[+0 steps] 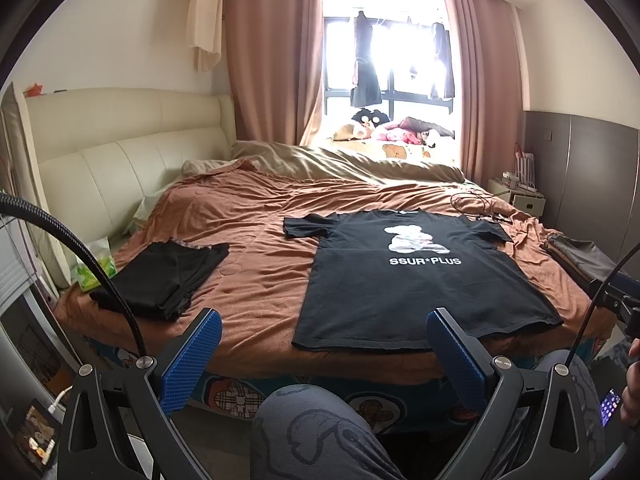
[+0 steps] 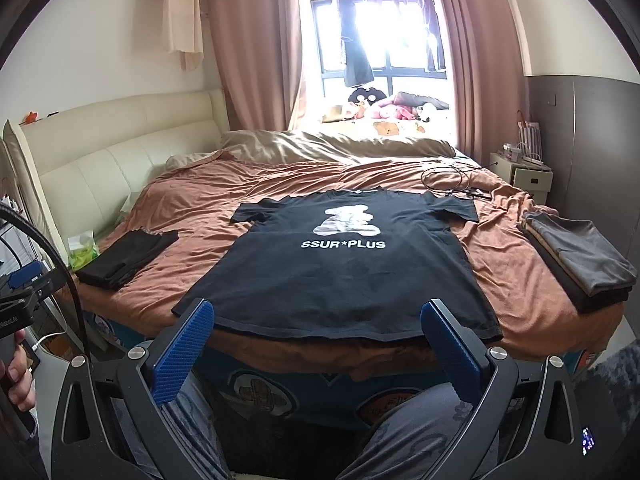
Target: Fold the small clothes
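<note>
A black cotton T-shirt (image 2: 344, 268) lies flat, print up, in the middle of the frame on a wrinkled rust-brown bedspread (image 2: 280, 184). A white bear and "SSUR*PLUS" mark its chest. Its long axis runs from the hem at the lower edge up to the collar. Left gripper (image 1: 324, 330) and right gripper (image 2: 318, 320) hover spread wide, their ribbed blue pads (image 2: 184, 352) empty
</note>
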